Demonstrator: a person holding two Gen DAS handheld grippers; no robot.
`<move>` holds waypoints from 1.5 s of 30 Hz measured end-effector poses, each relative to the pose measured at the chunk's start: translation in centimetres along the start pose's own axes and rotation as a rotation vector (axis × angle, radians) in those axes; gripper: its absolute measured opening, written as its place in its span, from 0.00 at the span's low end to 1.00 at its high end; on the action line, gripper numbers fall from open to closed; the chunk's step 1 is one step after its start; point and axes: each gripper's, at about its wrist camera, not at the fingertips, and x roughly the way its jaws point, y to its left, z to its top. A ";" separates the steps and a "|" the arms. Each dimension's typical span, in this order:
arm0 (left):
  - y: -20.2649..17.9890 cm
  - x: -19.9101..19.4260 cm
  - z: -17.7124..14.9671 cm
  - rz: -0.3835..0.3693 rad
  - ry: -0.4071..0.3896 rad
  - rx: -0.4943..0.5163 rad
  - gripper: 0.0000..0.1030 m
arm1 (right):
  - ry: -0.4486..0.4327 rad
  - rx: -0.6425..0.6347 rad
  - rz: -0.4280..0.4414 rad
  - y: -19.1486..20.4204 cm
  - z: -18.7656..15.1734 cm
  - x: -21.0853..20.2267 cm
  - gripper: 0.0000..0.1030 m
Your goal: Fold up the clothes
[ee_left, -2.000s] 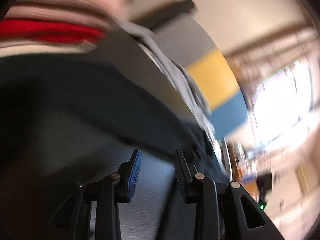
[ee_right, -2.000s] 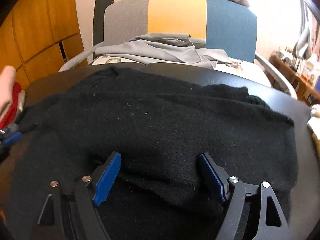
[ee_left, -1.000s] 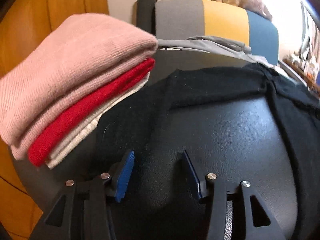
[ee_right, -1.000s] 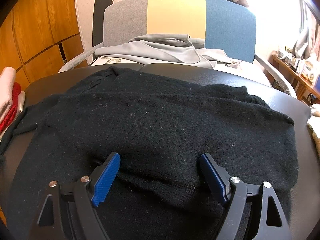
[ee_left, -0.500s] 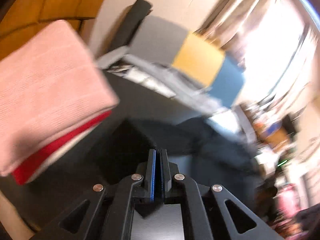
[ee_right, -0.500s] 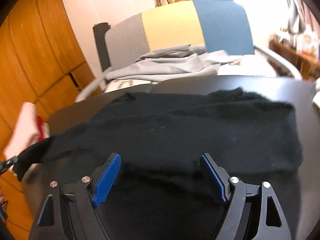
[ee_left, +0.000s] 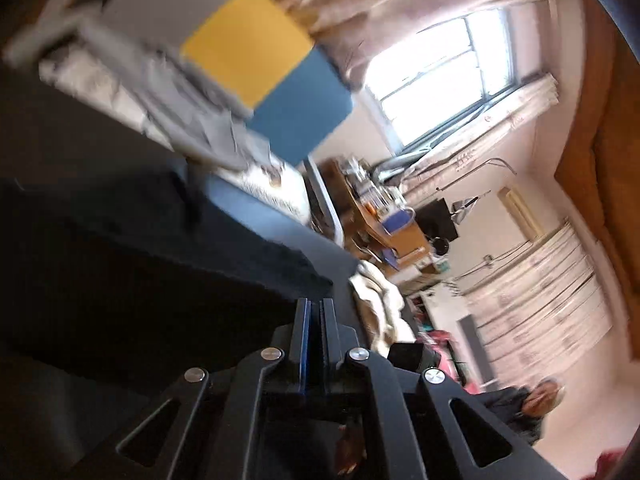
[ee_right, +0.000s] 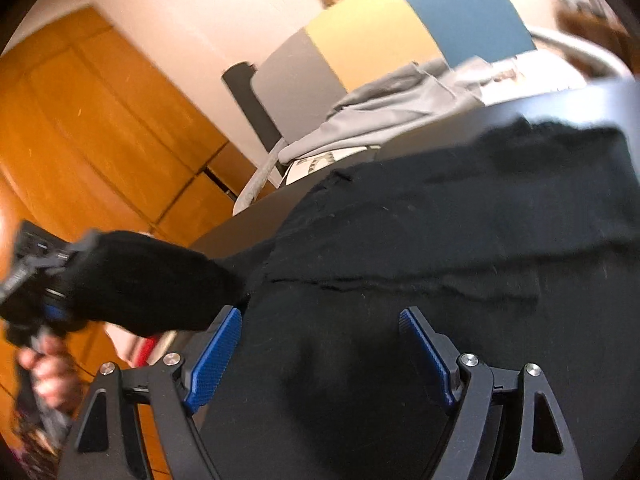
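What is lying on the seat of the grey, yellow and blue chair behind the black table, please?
A crumpled light grey garment lies on the chair; a pale patterned seat surface shows beside it. What lies beneath the garment is covered.

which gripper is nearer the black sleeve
Left. The left gripper is shut on the sleeve, lifting it off the table; the right gripper hovers open over the sweater's body.

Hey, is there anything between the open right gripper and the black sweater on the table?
Nothing visible. The right gripper hangs open directly over the black sweater, with only bare knit between its pads. The left gripper holds the sleeve off to one side.
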 end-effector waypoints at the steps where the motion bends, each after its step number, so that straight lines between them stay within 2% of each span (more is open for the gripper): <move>1: 0.2 2.4 -0.3 -0.003 0.024 -0.009 0.00 | -0.005 0.019 -0.016 -0.7 -0.2 -0.4 0.80; 2: 0.3 4.5 -0.5 -0.001 0.049 0.005 0.00 | -0.009 0.037 -0.032 -1.4 -0.4 -0.8 0.80; 4: 0.5 7.5 -1.5 0.020 0.092 0.023 0.07 | -0.014 0.073 -0.057 -2.6 -0.8 -1.4 0.80; 5: 0.9 8.9 -1.8 0.049 0.111 0.018 0.17 | -0.013 0.091 -0.065 -3.2 -1.1 -1.7 0.80; 7: 2.1 9.6 -2.6 0.083 0.104 -0.013 0.19 | -0.011 0.117 -0.076 -4.0 -1.5 -2.3 0.80; 9: 3.4 8.0 -2.9 0.050 0.059 -0.027 0.21 | -0.009 0.126 -0.079 -4.5 -1.7 -2.8 0.80; 12: 4.7 3.7 -4.0 0.090 -0.037 0.003 0.22 | 0.014 0.107 -0.027 -4.2 -1.9 -2.5 0.80; 14: 5.5 1.1 -4.7 0.140 -0.077 0.048 0.22 | 0.047 0.093 0.002 -3.6 -1.9 -1.2 0.75; 16: 6.2 -0.9 -5.6 0.179 -0.086 0.093 0.22 | 0.067 0.085 0.016 -3.1 -1.8 0.3 0.69; 21: 7.8 -4.8 -8.2 0.230 -0.069 0.163 0.22 | 0.113 0.032 -0.024 -1.1 -1.4 4.3 0.66; 22: 8.3 -5.1 -8.6 0.235 -0.063 0.160 0.22 | 0.130 0.007 -0.034 -0.4 -1.3 5.0 0.58; 23: 8.7 -5.3 -9.1 0.239 -0.057 0.157 0.22 | 0.152 -0.021 -0.043 0.3 -1.2 5.9 0.41; 24: 9.1 -5.6 -9.5 0.244 -0.052 0.154 0.22 | 0.176 -0.051 -0.042 1.2 -1.1 6.6 0.33; 25: 9.4 -5.9 -9.7 0.248 -0.051 0.148 0.22 | 0.201 -0.081 -0.037 2.0 -0.9 7.3 0.19; 26: 9.7 -6.0 -9.7 0.251 -0.051 0.138 0.22 | 0.226 -0.111 -0.032 2.8 -0.7 8.0 0.13; 28: 10.0 -6.2 -9.6 0.253 -0.054 0.129 0.22 | 0.276 -0.171 -0.022 4.5 -0.4 9.3 0.11; 32: 9.8 -5.8 -8.6 0.255 -0.050 0.146 0.22 | 0.184 -0.230 0.047 8.5 4.5 7.7 0.08; 36: 9.2 -4.5 -7.8 0.255 -0.032 0.186 0.22 | 0.013 -0.254 0.104 11.7 10.8 3.4 0.05; 38: 9.3 -3.6 -7.5 0.257 -0.016 0.182 0.22 | -0.041 -0.261 0.122 12.5 12.8 1.6 0.04; 43: 8.4 -0.3 -5.9 0.287 -0.009 0.182 0.22 | -0.105 -0.253 0.131 13.3 16.1 -1.6 0.03; 45: 8.3 -0.3 -5.9 0.264 -0.033 0.173 0.22 | -0.097 -0.256 0.095 12.8 16.4 -2.1 0.11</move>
